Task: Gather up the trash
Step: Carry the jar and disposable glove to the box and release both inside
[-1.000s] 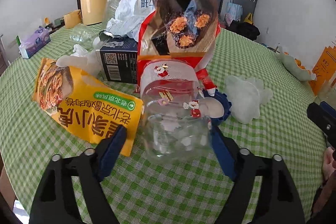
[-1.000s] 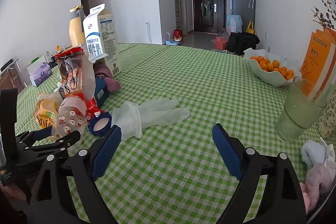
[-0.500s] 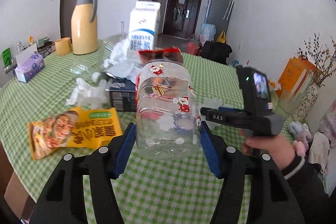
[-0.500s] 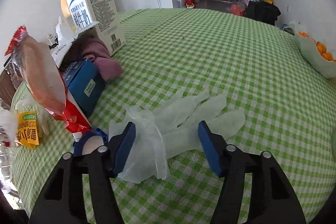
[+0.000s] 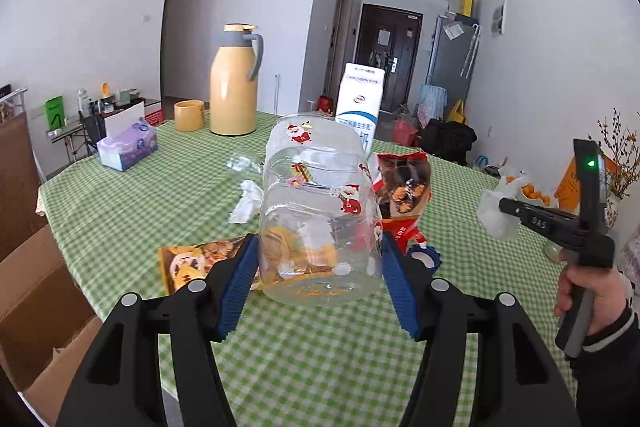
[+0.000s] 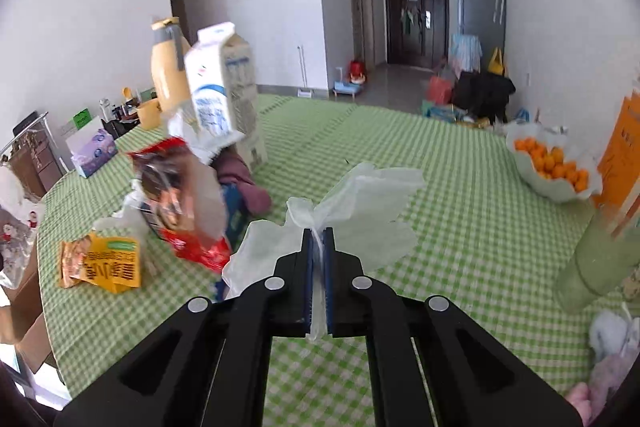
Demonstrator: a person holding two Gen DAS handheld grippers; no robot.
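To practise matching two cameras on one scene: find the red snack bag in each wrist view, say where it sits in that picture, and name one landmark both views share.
Left wrist view: the red snack bag stands right of centre, partly behind the clear plastic jar.
Right wrist view: it stands left of centre.
Shared landmark: the milk carton.

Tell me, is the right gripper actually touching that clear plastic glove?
Touching. In the right wrist view the right gripper is shut on the clear glove, its film pinched between the blue pads.
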